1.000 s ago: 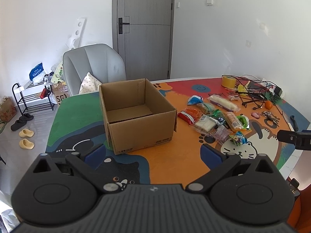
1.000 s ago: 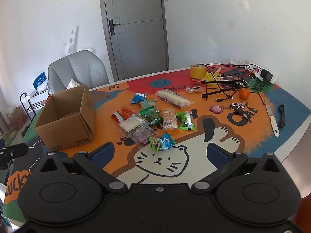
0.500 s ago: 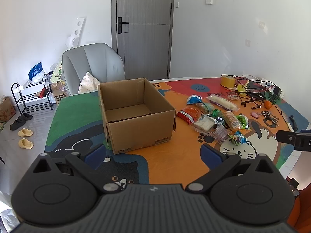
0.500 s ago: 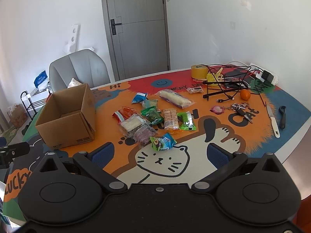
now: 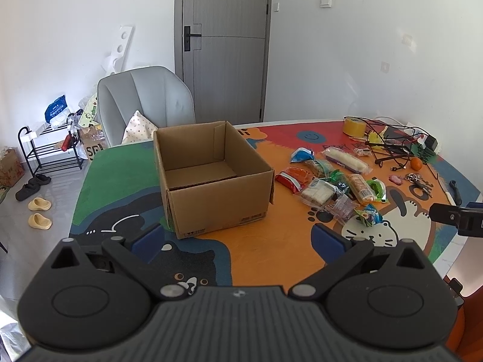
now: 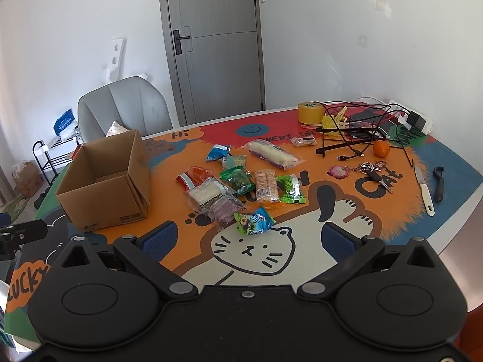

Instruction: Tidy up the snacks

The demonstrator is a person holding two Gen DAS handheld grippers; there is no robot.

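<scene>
An open, empty cardboard box (image 5: 211, 178) stands on the colourful cartoon table mat (image 5: 271, 253); it also shows in the right wrist view (image 6: 105, 187). Several snack packets (image 6: 241, 181) lie in a loose pile to the right of the box, also in the left wrist view (image 5: 335, 181). A blue-green packet (image 6: 255, 220) lies nearest my right gripper. My left gripper (image 5: 237, 236) is open and empty, hovering in front of the box. My right gripper (image 6: 247, 236) is open and empty, just short of the pile.
A yellow tape roll (image 6: 310, 111), black cables and a wire stand (image 6: 356, 132), an orange (image 6: 381, 149), keys (image 6: 374, 172), a knife (image 6: 424, 190) and a peeler (image 6: 439, 184) lie at the right. A grey chair (image 5: 145, 102) stands behind the table. A shoe rack (image 5: 51, 150) is at far left.
Both grippers have drifted slightly; the views have shifted a little. Nothing on the table has moved.
</scene>
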